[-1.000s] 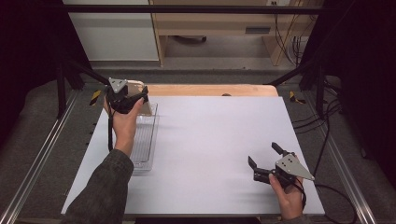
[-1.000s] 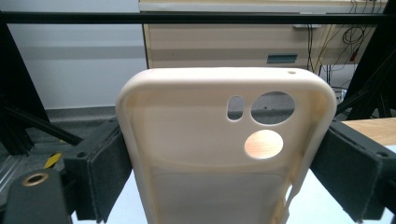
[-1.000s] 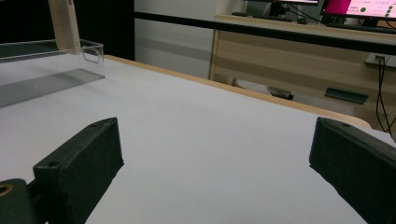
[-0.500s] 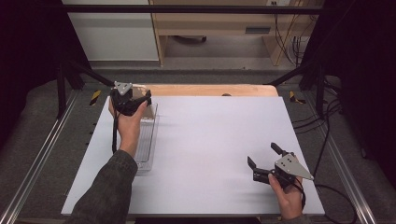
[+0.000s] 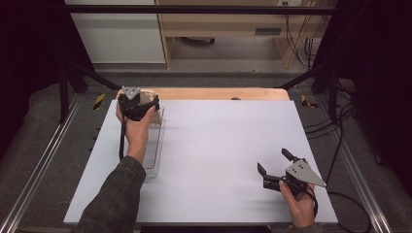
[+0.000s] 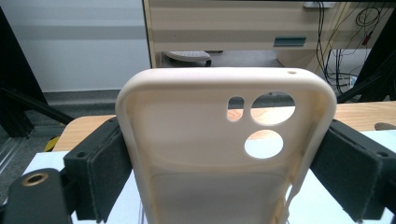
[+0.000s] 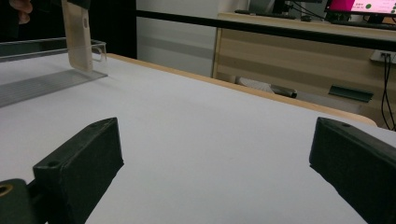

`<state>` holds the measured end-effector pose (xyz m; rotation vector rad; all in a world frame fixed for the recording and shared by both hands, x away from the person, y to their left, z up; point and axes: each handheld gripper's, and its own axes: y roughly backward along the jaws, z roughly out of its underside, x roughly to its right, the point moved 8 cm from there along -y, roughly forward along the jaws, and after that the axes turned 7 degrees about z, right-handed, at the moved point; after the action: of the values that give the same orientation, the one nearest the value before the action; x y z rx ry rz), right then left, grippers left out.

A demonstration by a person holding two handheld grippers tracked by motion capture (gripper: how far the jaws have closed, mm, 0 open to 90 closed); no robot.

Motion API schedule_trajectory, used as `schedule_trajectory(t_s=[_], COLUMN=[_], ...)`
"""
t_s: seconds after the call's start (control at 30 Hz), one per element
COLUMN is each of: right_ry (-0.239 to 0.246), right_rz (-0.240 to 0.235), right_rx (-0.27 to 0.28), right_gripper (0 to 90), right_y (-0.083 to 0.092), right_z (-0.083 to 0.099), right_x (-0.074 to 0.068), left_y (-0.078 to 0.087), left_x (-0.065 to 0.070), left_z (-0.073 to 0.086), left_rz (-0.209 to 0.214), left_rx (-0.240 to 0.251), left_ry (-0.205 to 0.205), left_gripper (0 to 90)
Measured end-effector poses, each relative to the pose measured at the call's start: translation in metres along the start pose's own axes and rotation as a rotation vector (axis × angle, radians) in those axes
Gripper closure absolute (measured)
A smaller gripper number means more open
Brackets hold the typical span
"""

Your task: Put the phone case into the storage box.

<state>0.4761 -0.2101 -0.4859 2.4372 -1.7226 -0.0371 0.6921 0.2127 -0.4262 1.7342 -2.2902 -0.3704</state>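
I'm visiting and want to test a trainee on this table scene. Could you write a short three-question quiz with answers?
1. True or false: the right gripper holds something.
2. What does the left gripper clamp? A) cream phone case B) spoon C) cup
3. The clear tray lies near which edge of the white table, in the high view?

Key: 1. False, its jaws stand open over bare table. 2. A. 3. The left edge.

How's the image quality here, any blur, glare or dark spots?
High view: even light on the table, surroundings dark. Left gripper view: the phone case is close and sharp, background softer. Right gripper view: near pads slightly soft; the clear tray catches faint reflections.
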Motion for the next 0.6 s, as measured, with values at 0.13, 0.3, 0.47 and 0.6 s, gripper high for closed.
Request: schedule_trajectory(t_s=[0.13,0.3,0.47,0.6], right_ry=[-0.001,0.004,0.003,0.004], right_rz=[0.0,-0.004,-0.002,-0.004], right_rx=[-0.002,-0.006,-0.009,-0.011], right_gripper=[2.7,2.7,2.7,2.7], right_y=[0.0,-0.0008,-0.0012,-0.0014], right_z=[0.0003,0.0012,0.0019,0.0025], right_x=[-0.0001,-0.0012,-0.001,-0.0014], left_y=[-0.0017,-0.0045,-0.0075,-0.0095], left_x=[0.0015,-0.0031,-0.0007,0.0013], left_z=[0.0007,0.0024,0.0051,0.0048], left_rz=[-0.005,-0.019,-0.022,-0.028], left_rx=[-0.001,-0.002,-0.008,-0.002], left_ry=[-0.016,0.003,-0.004,0.001], left_gripper=[10.7,10.7,10.7,10.7])
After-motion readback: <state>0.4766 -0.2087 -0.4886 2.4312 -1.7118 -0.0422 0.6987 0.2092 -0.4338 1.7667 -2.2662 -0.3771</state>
